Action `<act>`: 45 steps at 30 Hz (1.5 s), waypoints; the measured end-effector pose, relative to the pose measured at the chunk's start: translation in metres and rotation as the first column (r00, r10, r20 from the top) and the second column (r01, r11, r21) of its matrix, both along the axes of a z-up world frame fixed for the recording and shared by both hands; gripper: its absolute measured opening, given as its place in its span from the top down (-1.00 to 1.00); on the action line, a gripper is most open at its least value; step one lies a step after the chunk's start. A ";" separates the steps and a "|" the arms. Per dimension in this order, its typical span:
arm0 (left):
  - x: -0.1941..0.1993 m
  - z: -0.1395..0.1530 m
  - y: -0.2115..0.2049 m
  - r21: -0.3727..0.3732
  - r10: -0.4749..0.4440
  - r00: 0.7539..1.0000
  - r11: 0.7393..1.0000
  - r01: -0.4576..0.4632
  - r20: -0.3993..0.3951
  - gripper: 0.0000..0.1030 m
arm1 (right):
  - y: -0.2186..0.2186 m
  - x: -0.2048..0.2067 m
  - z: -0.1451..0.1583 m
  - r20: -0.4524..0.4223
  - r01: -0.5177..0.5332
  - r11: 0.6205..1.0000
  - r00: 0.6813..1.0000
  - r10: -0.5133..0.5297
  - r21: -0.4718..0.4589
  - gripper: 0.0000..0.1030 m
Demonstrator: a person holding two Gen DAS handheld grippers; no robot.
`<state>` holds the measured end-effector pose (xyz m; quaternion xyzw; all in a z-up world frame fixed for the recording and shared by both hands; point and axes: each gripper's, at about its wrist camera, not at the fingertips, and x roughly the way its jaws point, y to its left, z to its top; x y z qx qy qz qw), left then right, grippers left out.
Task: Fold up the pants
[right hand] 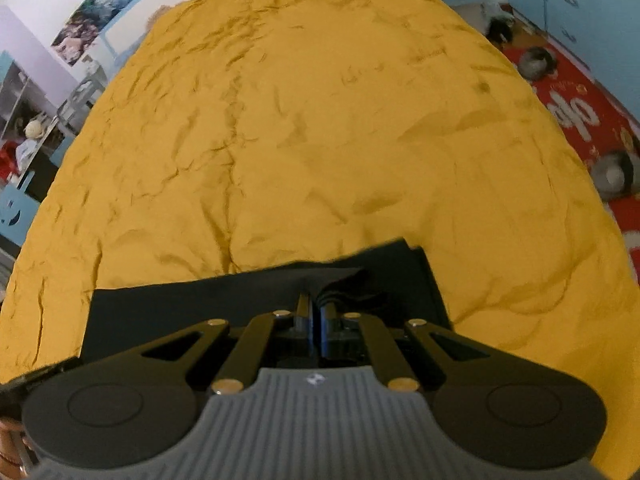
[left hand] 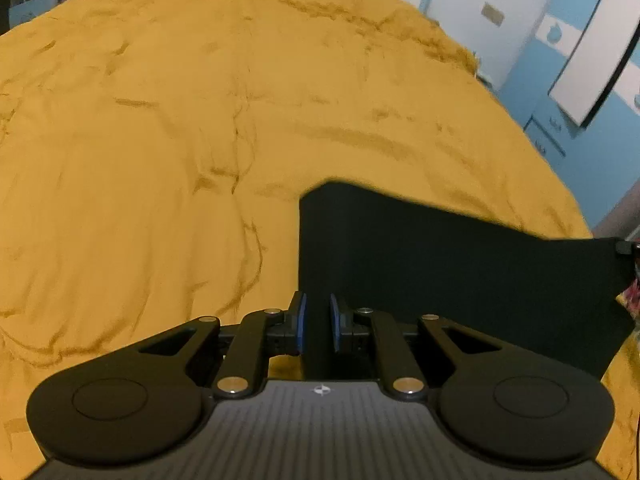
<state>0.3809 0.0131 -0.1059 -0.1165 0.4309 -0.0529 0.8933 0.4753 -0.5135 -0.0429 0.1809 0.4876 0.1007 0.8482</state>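
Observation:
The black pants point(left hand: 460, 272) hang as a taut dark panel above the mustard-yellow bedspread point(left hand: 160, 140). My left gripper point(left hand: 318, 322) is shut on the left edge of the pants, with the cloth between its blue pads. In the right wrist view the pants point(right hand: 192, 312) stretch away to the left, and my right gripper point(right hand: 318, 312) is shut on their bunched right edge. The other gripper's tip shows at the far right edge of the left wrist view point(left hand: 626, 247).
The yellow bedspread point(right hand: 320, 120) is wrinkled and fills most of both views. Blue cabinets and a white wall point(left hand: 560, 40) stand beyond the bed. A red rug point(right hand: 592, 120) with round grey objects lies on the floor at the right. Shelves point(right hand: 24, 120) stand at the left.

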 end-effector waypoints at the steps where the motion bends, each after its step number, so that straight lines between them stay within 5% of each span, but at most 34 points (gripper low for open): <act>1: 0.001 0.003 0.002 -0.008 0.006 1.000 1.000 -0.006 0.010 0.73 | 0.003 -0.001 0.011 0.038 -0.020 1.000 0.999 0.019 0.010 1.00; 5: 0.006 0.013 0.011 -0.043 0.028 0.999 0.999 -0.027 0.030 0.73 | 0.012 -0.006 0.047 0.192 -0.100 0.993 0.977 0.087 0.059 1.00; 8: 0.009 0.009 0.012 -0.024 0.041 0.999 0.999 -0.040 0.011 0.74 | 0.015 0.001 0.018 0.106 -0.067 0.985 0.991 0.085 -0.160 1.00; 10: 0.009 0.006 0.011 -0.032 0.046 0.999 0.998 -0.046 0.000 0.73 | 0.011 0.005 -0.017 0.043 -0.035 0.975 0.998 0.046 -0.219 1.00; 18: 0.019 0.002 0.016 -0.063 0.064 0.998 0.996 -0.064 -0.009 0.73 | 0.005 0.002 -0.046 0.063 -0.008 0.983 0.998 0.020 -0.185 1.00; 23: 0.028 0.000 0.023 -0.113 0.088 0.996 0.990 -0.088 -0.009 0.68 | 0.013 -0.016 -0.022 0.218 -0.060 0.983 0.971 0.097 -0.171 1.00; 28: 0.033 -0.008 0.020 -0.122 0.099 0.994 0.987 -0.103 -0.036 0.68 | 0.020 -0.015 -0.057 0.113 -0.070 0.952 0.988 0.108 -0.299 1.00; 34: 0.033 -0.011 0.022 -0.109 0.095 0.995 0.989 -0.097 -0.025 0.68 | 0.034 -0.037 -0.011 0.330 -0.069 0.957 0.930 0.163 -0.281 1.00; 38: 0.034 -0.015 0.020 -0.123 0.114 0.993 0.985 -0.119 -0.043 0.68 | 0.034 -0.016 -0.055 0.168 -0.077 0.920 0.974 0.152 -0.385 1.00; 43: 0.039 -0.013 0.018 -0.108 0.093 0.995 0.989 -0.096 -0.036 0.58 | 0.025 -0.013 -0.076 0.147 -0.025 0.944 0.986 0.077 -0.328 1.00; 45: 0.041 -0.011 0.020 -0.113 0.097 0.995 0.989 -0.099 -0.022 0.53 | 0.023 -0.013 -0.074 0.144 0.010 0.940 0.989 0.042 -0.340 0.76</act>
